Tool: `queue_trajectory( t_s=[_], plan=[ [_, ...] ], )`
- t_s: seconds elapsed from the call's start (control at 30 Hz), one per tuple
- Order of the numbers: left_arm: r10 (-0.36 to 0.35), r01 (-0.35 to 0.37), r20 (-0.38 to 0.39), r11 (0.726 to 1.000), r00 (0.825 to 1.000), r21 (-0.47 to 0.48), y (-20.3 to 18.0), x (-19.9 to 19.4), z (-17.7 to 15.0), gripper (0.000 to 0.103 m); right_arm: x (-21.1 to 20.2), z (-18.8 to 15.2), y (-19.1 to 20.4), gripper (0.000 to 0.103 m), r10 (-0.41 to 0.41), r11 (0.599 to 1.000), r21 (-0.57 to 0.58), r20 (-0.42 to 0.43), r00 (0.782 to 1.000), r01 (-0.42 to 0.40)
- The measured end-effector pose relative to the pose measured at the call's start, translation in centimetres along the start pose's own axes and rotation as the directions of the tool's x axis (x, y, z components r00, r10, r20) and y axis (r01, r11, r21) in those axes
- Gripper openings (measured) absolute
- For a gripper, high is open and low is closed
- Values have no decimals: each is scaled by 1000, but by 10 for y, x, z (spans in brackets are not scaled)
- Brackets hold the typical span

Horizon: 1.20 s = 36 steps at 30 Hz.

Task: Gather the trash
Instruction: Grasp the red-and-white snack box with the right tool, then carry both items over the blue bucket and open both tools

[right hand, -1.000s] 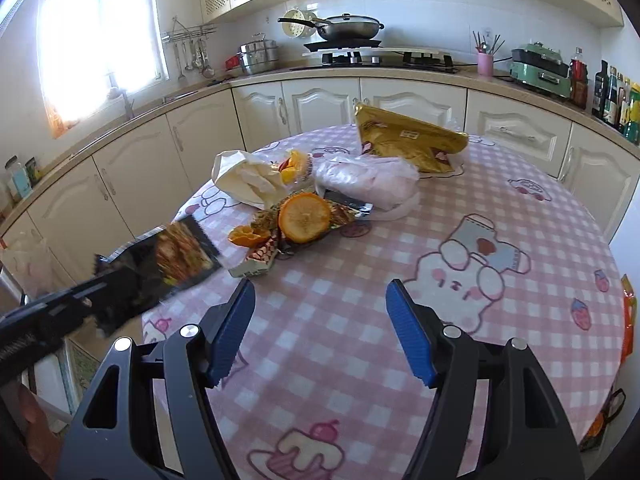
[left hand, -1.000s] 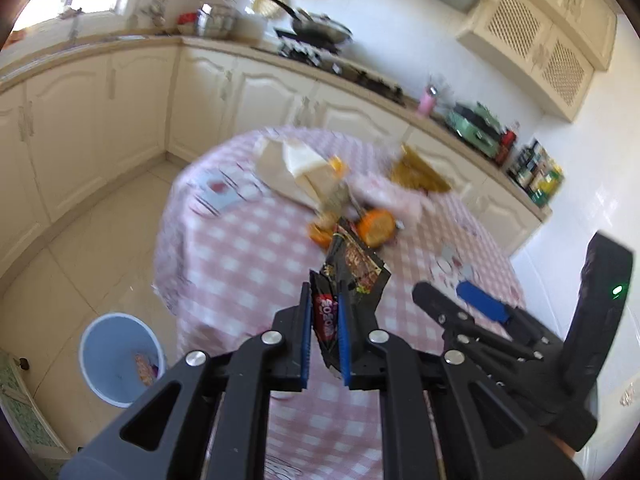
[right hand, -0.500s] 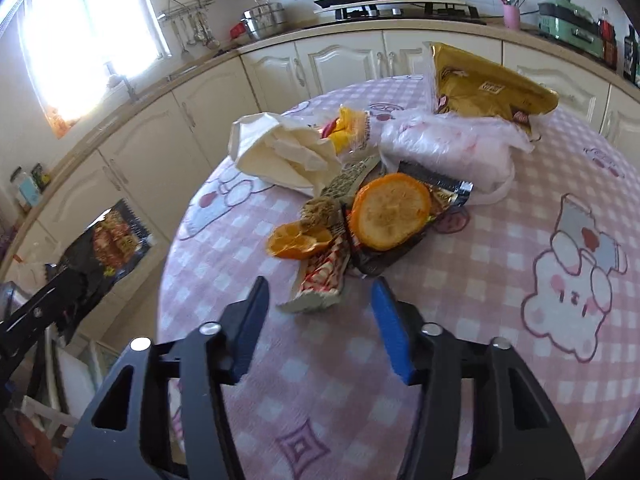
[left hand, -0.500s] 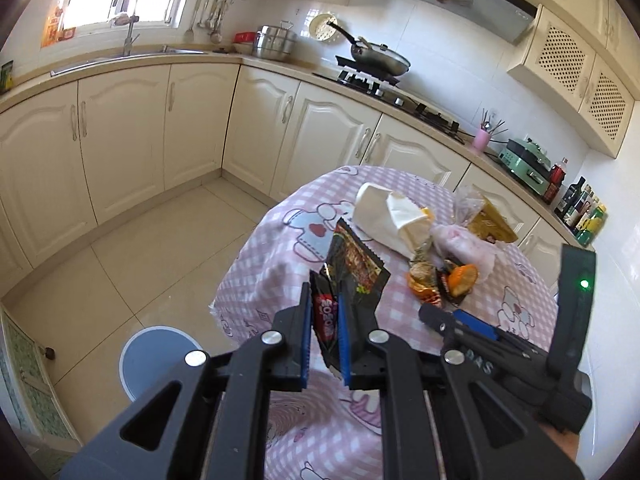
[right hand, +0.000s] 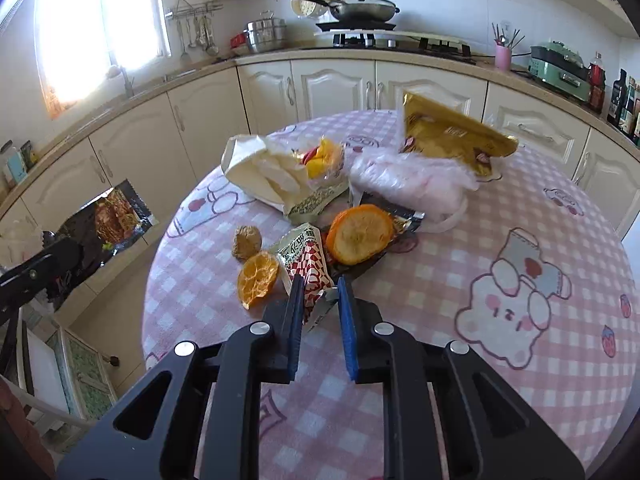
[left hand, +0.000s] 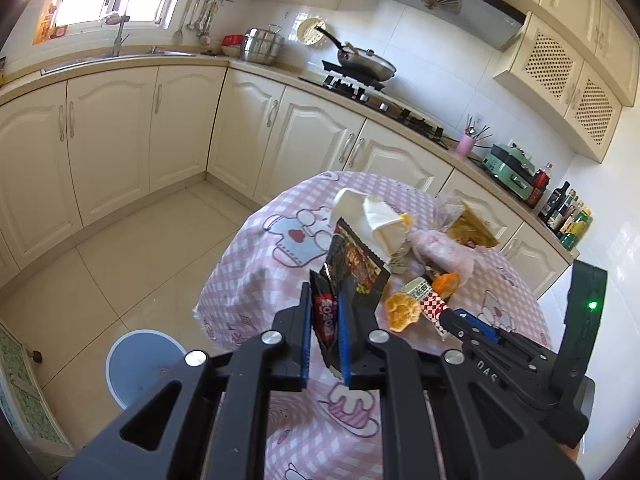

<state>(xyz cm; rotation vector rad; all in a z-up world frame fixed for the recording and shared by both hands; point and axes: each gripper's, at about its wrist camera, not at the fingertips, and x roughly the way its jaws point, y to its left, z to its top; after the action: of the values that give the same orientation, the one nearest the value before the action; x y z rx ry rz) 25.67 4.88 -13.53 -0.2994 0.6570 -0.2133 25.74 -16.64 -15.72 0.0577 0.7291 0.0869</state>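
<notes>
My left gripper (left hand: 324, 300) is shut on a black snack wrapper (left hand: 356, 264) and a smaller red-and-black one (left hand: 324, 320), held up off the table's left edge. A blue trash bin (left hand: 140, 364) stands on the floor below and to the left. The jaws of my right gripper (right hand: 319, 288) are closing around the near end of a red-and-white checkered wrapper (right hand: 308, 256) on the pink checked table (right hand: 440, 280). The wrapper lies between the pads, with a small gap at the right pad. Orange halves (right hand: 360, 234) (right hand: 258, 276) lie on either side of it.
Behind the wrapper lie a cream bag (right hand: 256, 172), a pink plastic bag (right hand: 412, 184), a gold packet (right hand: 452, 136) and a brown lump (right hand: 247, 242). Cream cabinets (left hand: 112, 140) line the walls around an open tiled floor (left hand: 120, 264).
My right gripper has moved forward to the trash pile and its jaws have narrowed around the checkered wrapper. My left gripper has swung away from the table with its wrappers still held.
</notes>
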Motion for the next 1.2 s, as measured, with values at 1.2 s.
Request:
queue_trajectory(
  t_s=[1.2],
  plan=[
    [294, -308, -92, 900, 951, -309, 224, 2, -11, 33, 96, -3, 228, 16, 362, 905, -167, -179, 915, -391]
  ],
)
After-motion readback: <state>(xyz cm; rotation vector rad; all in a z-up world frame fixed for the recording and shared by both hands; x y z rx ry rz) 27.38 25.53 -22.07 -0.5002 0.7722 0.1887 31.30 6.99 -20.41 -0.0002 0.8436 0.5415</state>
